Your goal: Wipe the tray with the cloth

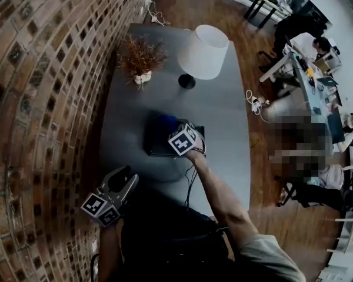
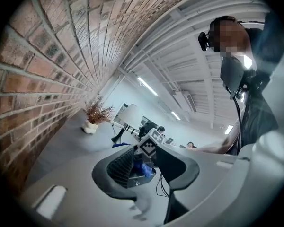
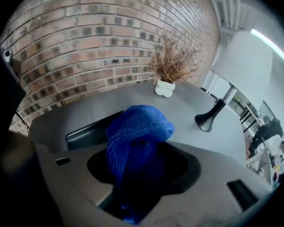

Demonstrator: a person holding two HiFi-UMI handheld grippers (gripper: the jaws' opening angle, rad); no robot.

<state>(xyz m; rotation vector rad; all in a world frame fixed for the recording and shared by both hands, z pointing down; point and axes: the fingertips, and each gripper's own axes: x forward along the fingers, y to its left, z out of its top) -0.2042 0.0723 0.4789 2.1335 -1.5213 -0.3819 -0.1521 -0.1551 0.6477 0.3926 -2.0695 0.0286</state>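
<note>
2 grippers are in play, but only the right gripper (image 1: 175, 133) matters for the coming stroke. Its fingers are clenched on the blue cloth (image 3: 139, 131), which bulges out in front of them in a thick bundle. This gripper points steeply down at the dark tray (image 1: 156, 147), which lies about the middle of the grey table (image 1: 223, 110), a little toward the near edge. In the head view the cloth sits over the far part of the tray, on the side toward the brick wall, so the bare surface extends from the fingers toward the near edge and toward the table's open side. The long axis of the tray seems to run across the table, from the wall side to the open side, so I judge that a wipe should travel along this line. I cannot tell if the cloth already presses on the tray. The left gripper (image 1: 122, 176) is well apart from the tray, at the near corner by the wall. It points level, and its fingers are released with nothing between them, so the right hand is clearly nearer.
</note>
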